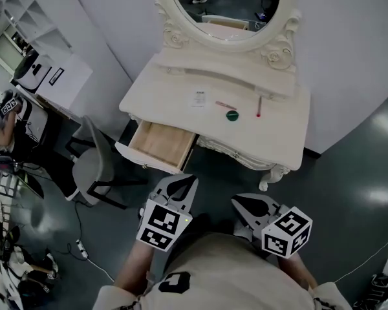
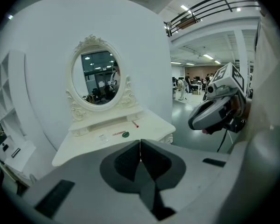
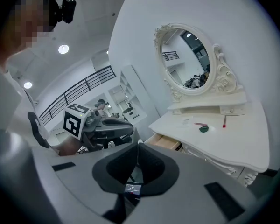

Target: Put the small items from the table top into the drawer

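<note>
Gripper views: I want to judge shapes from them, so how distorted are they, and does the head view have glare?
Left gripper view: strong fisheye, dark rounded corners, and the dressing table looks bulged. Right gripper view: same bulge and dark rim, and the mirror leans sideways. Head view: sharp, less warped, with soft patches of light sheen on the floor at right.

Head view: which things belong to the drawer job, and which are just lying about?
Job:
- green round item
- red stick
- pink stick
- small clear packet
- open drawer
- dressing table

Lying about:
- grey chair
- oval mirror
- white shelves
</note>
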`<state>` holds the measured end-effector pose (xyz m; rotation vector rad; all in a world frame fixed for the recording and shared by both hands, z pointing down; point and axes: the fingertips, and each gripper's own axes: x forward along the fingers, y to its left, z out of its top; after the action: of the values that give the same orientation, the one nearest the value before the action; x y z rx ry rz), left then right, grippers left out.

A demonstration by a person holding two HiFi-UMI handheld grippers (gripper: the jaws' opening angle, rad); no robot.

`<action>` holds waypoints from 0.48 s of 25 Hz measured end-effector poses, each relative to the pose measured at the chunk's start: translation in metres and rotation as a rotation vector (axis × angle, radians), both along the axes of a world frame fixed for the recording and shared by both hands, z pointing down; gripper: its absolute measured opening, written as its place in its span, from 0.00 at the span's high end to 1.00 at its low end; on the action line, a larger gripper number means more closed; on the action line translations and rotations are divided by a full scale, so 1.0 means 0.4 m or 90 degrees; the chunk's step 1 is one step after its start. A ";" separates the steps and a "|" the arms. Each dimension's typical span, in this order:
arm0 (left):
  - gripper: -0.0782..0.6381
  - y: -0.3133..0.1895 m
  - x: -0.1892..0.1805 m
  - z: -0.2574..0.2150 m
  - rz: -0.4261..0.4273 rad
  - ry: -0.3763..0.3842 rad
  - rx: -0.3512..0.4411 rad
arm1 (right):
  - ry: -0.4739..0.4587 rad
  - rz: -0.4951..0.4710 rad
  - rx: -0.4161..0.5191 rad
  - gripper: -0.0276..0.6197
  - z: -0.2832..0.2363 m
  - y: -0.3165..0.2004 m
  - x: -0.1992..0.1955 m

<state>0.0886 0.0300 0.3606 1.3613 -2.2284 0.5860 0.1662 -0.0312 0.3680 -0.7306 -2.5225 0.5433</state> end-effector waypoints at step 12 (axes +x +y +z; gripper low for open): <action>0.81 -0.059 -0.091 0.028 0.037 0.007 0.021 | 0.021 0.046 0.037 0.91 0.020 -0.052 -0.056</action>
<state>0.0521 0.0063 0.3718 1.4463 -2.2055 0.5630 0.1437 -0.0520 0.3758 -0.6069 -2.5311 0.5003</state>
